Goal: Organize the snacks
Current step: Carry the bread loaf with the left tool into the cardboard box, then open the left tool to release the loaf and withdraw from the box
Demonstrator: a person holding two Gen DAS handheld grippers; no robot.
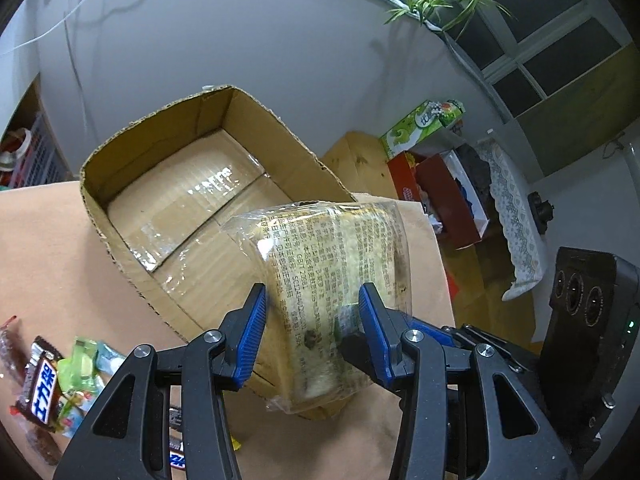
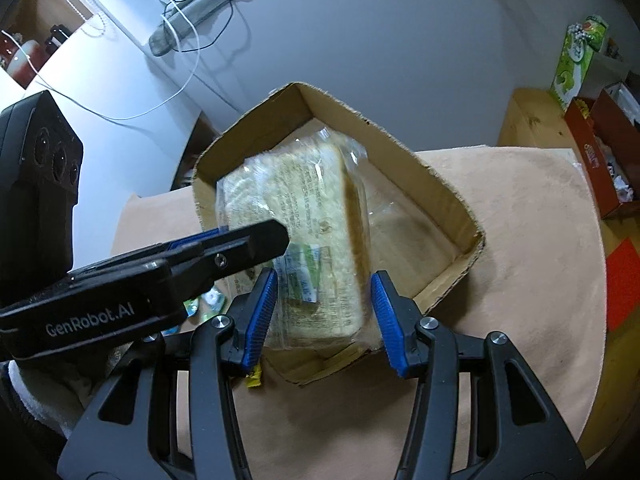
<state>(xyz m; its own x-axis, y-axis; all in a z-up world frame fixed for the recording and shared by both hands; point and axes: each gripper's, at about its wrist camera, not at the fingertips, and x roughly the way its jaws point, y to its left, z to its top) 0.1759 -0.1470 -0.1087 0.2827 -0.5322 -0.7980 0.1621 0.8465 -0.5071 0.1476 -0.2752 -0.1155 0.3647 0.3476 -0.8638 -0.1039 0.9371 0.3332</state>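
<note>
Left wrist view: clear-wrapped sliced bread loaf pinched by both grippers.
Left gripper and right gripper pinch its near end; long axis runs toward 12 o'clock, over open brown cardboard box.

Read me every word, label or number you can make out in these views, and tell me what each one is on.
"GenRobot.AI": side of the left tongs.
"士力架": brown candy bar wrapper on the table.
Bread bag held by both tongs: dense printed text, too small to read.
Green carton and red box: print too blurred.
</note>
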